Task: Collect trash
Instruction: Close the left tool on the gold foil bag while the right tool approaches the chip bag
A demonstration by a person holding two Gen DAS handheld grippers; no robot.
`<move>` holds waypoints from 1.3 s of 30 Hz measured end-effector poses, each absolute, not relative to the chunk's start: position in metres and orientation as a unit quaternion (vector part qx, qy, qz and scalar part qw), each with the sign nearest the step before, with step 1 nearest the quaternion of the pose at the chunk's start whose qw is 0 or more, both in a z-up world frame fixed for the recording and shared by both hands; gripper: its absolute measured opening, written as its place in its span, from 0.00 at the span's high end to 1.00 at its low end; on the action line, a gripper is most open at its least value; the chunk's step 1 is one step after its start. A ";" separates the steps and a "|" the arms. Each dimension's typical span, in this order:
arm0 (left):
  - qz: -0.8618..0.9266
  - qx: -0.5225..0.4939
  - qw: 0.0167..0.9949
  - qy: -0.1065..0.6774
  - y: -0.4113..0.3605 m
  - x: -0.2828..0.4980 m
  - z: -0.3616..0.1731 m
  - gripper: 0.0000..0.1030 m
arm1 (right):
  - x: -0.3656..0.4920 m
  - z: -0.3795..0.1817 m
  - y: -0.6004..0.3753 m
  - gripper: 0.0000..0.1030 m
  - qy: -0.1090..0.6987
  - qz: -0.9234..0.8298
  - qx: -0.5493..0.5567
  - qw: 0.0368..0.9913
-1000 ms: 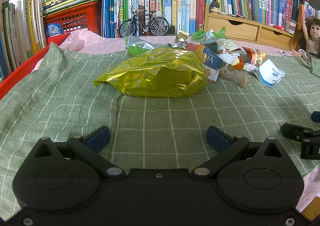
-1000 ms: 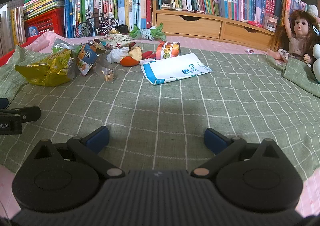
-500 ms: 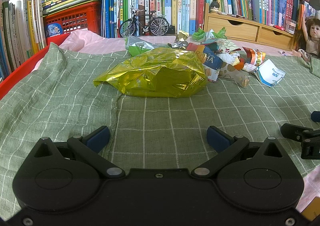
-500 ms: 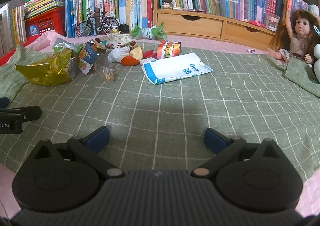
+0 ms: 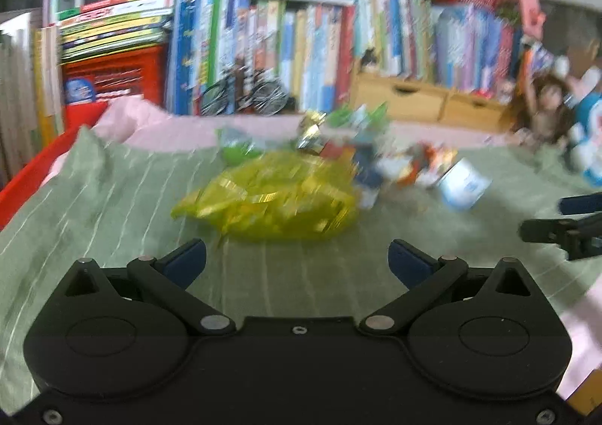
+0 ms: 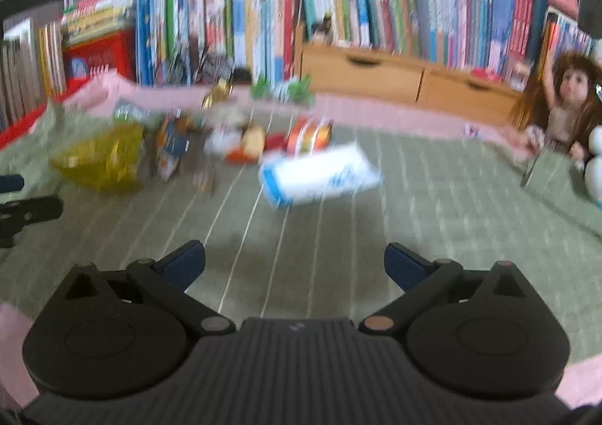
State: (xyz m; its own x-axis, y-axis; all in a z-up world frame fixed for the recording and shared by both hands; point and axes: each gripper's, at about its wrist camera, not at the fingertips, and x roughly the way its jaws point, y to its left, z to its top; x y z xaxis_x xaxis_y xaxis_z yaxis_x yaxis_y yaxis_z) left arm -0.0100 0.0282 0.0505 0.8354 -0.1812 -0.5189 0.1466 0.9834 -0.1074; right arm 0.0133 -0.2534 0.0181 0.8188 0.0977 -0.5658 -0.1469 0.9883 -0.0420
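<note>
Both grippers are held wide apart and empty: the left gripper (image 5: 297,263) is aimed at the yellow foil bag (image 5: 269,201), the right gripper (image 6: 294,263) at the white-and-blue packet (image 6: 320,174). The yellow foil bag is seen near the middle of the green checked cloth (image 5: 113,206), with a heap of small wrappers (image 5: 376,157) just behind it toward the cloth's far edge, and the packet to the right of that heap. Books (image 5: 271,48) and a wooden drawer unit (image 5: 417,101) are ranged beyond the far edge, and a doll (image 6: 564,101) is set at the far right corner. Nothing appears to have been collected yet. Both views are blurred, so a misjudged approach is likely; the slick, puffy foil could be squeezed out of the fingers, or the loose cloth pinched along with it.
</note>
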 end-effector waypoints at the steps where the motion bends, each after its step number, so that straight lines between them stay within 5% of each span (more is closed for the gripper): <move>1: -0.093 -0.036 0.958 0.268 0.031 -0.007 0.057 0.00 | 0.017 0.024 -0.257 0.00 0.291 0.065 -0.037 0.954; 13: -0.102 0.129 0.955 0.247 0.003 0.022 0.042 0.02 | 0.066 0.009 -0.267 0.00 0.312 0.070 -0.008 0.947; 18: -0.099 0.118 0.963 0.223 0.010 0.031 0.034 0.21 | 0.064 -0.009 -0.254 0.00 0.322 0.095 -0.003 0.942; 31: -0.135 0.065 0.963 0.224 0.026 0.041 0.022 0.53 | 0.077 -0.013 -0.225 0.00 0.314 0.156 -0.024 0.936; 39: -0.118 0.025 0.972 0.203 0.039 0.037 0.027 0.58 | 0.101 -0.001 -0.191 0.00 0.277 0.227 -0.035 0.933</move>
